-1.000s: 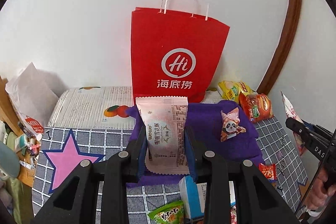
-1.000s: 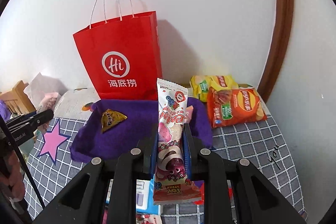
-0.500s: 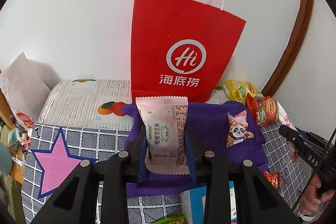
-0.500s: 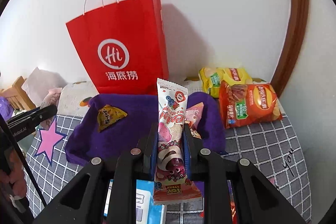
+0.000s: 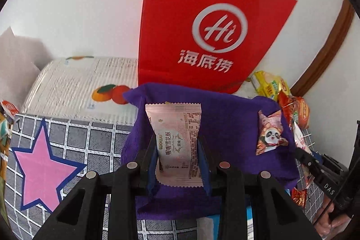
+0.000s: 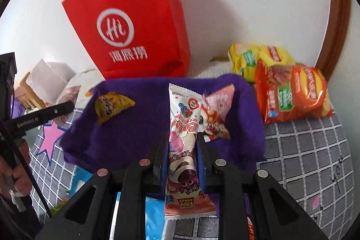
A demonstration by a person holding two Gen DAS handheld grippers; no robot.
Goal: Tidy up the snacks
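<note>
My left gripper (image 5: pixel 177 150) is shut on a pale pink snack packet (image 5: pixel 175 141), held upright over the near part of a purple cloth (image 5: pixel 227 118). A panda-print candy (image 5: pixel 270 134) lies on the cloth's right side. My right gripper (image 6: pixel 182 145) is shut on a long pink Toy Story snack stick (image 6: pixel 183 150), held over the same purple cloth (image 6: pixel 146 127). A yellow candy (image 6: pixel 112 105) lies on the cloth at left and a pink candy (image 6: pixel 216 114) just right of the stick. A red paper bag (image 5: pixel 209 21) (image 6: pixel 130 21) stands behind the cloth against the wall.
Yellow and orange chip bags (image 6: pixel 292 87) lie right of the cloth; they also show in the left wrist view (image 5: pixel 283 93). A checked tablecloth with a pink star (image 5: pixel 42 165) covers the table. A white box with orange prints (image 5: pixel 90 84) sits back left. More snacks lie near the front edge.
Both grippers have moved forward toward the purple cloth and the red bag, each still holding its snack. The bag and cloth now look larger and closer.
</note>
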